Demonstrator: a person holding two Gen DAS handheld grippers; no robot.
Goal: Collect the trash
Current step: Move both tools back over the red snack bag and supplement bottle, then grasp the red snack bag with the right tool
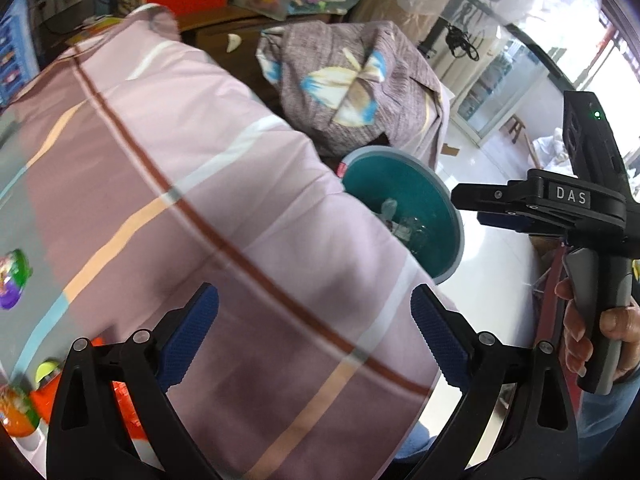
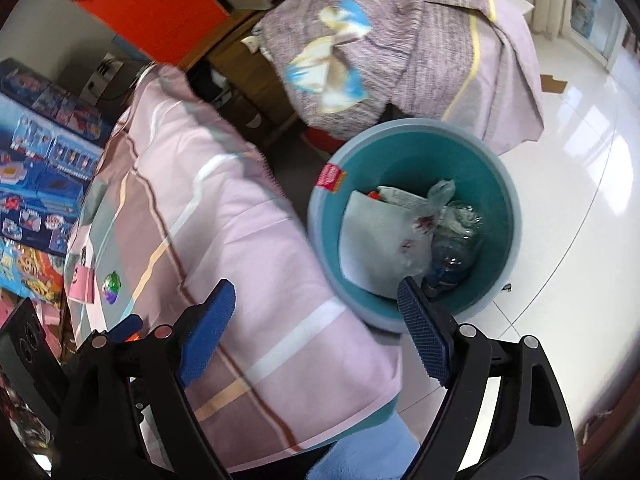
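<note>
A teal trash bin (image 2: 496,184) stands on the white floor beside a table draped in a pink striped cloth (image 2: 224,216). It holds a white tissue (image 2: 380,236), a crumpled clear plastic bottle (image 2: 456,236) and other scraps. The bin also shows in the left wrist view (image 1: 400,184). My right gripper (image 2: 316,332) is open and empty, above the cloth's edge near the bin. My left gripper (image 1: 316,332) is open and empty over the cloth (image 1: 200,184). A green and purple wrapper (image 1: 14,280) lies on the cloth at far left, also in the right wrist view (image 2: 112,286). Orange wrappers (image 1: 20,412) lie at lower left.
A second piece of furniture under a grey leaf-print cloth (image 2: 384,40) stands behind the bin. Toy boxes (image 2: 36,152) are stacked at the left. A red box (image 2: 152,8) stands at the back. A pink card (image 2: 82,282) lies on the cloth. The right gripper body (image 1: 576,204) shows at right.
</note>
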